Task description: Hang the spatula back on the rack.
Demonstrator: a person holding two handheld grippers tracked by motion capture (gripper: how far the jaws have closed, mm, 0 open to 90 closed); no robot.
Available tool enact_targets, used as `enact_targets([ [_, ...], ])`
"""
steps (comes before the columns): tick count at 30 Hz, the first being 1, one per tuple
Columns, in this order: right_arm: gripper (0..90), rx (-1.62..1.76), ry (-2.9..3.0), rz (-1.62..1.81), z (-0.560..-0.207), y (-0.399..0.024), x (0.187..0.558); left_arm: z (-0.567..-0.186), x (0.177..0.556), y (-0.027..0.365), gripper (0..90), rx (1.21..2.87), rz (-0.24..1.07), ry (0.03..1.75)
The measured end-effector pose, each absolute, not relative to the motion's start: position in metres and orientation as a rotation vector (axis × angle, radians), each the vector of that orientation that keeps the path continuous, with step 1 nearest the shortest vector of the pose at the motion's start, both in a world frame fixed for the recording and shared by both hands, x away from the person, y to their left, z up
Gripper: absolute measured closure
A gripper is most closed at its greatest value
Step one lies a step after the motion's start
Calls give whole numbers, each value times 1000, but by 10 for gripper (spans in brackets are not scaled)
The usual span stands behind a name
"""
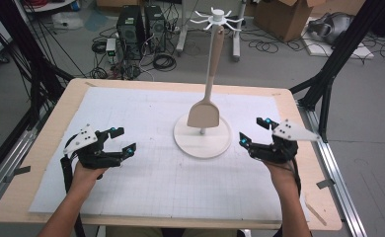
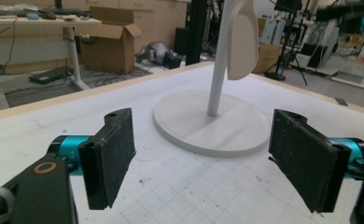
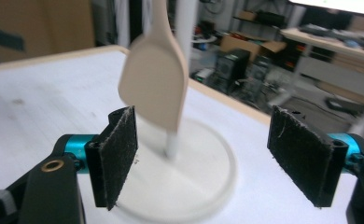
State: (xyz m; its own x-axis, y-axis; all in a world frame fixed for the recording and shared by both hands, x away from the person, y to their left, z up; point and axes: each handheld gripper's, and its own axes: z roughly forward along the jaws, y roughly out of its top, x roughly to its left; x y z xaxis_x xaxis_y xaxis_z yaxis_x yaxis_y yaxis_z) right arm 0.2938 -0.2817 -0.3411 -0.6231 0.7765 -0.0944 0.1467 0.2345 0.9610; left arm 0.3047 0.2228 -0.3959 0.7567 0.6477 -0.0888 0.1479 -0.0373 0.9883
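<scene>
Bench [image 1: 47, 197] bore a gridded sheet. Left tool [image 1: 122, 139] rested low at the left, jaws apart and empty. Centre: wooden spatula [image 1: 204, 112] hung from the white stand [image 1: 203, 143] (round base on the sheet). Right tool [image 1: 253, 131] lay just beside the base, jaws spread, nothing between them.

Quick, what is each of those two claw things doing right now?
Left gripper: open, holding nothing.
Right gripper: open, holding nothing, near the hanging spatula.

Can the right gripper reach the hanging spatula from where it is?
Probably yes. The right gripper is open and empty beside the stand, and nothing lies between it and the spatula.
</scene>
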Motion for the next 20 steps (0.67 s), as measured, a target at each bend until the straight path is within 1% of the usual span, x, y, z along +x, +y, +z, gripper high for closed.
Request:
enact_targets([
  [5,210,933,1902,1347,-385,-291,279,-403,305,224,215,1559,457,662],
  [8,208,960,1881,1334,-401,-293,274,-407,305,224,215,1575,459,673],
  [13,205,991,1880,1310,-419,-297,271,-419,304,224,215,1592,483,689],
  [20,205,1028,1878,1325,-427,-300,272,-426,304,221,217,1597,473,698],
])
